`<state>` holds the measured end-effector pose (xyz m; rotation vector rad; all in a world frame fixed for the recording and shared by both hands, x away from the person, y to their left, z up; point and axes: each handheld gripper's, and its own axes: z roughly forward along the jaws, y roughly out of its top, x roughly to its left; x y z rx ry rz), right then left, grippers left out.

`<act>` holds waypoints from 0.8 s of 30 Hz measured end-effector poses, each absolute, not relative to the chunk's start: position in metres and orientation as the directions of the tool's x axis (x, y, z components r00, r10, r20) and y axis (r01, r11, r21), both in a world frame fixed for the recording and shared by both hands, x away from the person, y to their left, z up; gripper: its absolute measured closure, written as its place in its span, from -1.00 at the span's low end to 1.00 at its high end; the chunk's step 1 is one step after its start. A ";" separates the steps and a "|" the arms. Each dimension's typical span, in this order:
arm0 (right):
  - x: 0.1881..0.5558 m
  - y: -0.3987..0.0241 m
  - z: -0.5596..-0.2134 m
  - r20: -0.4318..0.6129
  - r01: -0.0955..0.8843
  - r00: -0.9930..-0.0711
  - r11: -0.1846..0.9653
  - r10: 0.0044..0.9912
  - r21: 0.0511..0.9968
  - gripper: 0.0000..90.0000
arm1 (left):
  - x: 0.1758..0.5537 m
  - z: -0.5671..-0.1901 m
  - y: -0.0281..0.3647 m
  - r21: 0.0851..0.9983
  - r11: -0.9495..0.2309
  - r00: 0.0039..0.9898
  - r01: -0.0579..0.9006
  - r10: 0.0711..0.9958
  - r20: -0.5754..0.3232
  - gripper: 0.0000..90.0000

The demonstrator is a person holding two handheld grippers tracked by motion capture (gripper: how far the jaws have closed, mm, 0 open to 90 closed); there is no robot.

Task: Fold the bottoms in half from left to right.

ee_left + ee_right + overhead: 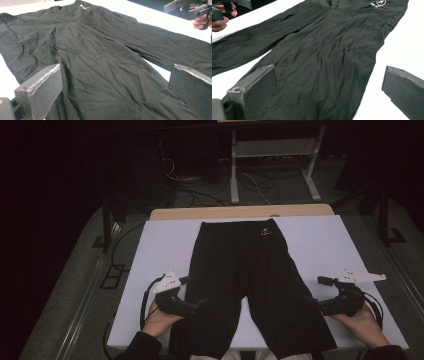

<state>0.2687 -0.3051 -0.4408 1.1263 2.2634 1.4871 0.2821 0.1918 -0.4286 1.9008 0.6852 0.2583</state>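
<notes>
both claws, left gripper (200, 304) and right gripper (311, 302), gape open at the outer edges of the flat black fabric shorts (252, 280), likely poised to fold them.

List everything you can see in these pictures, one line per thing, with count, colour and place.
shorts: one pair, black, laid flat in the middle of the table, waistband at the far end, legs toward the person
logo: one, white, on the waistband of the shorts
table: one, white top with a wooden strip along the far edge
metal frame: one, pale grey, on the floor beyond the table
cables: several, dark and light, on the floor beyond the table
left gripper: one, black with a grey plate, at the outer edge of one shorts leg, jaws open
right gripper: one, black with a grey plate, at the outer edge of the other leg, jaws open
hands: two, each holding a gripper
</notes>
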 end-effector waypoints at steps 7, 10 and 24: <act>0.268 -0.305 -0.441 0.223 0.477 -0.686 0.196 0.693 0.857 -1.00 | 0.282 -0.429 0.192 0.895 -0.286 0.813 0.342 0.568 -0.129 -1.00; 0.269 -0.305 -0.441 0.226 0.481 -0.685 0.197 0.693 0.854 -1.00 | 0.282 -0.429 0.192 0.895 -0.287 0.813 0.342 0.568 -0.128 -1.00; 0.270 -0.304 -0.432 0.218 0.482 -0.676 0.198 0.704 0.854 -1.00 | 0.280 -0.429 0.193 0.894 -0.280 0.806 0.350 0.576 -0.136 -1.00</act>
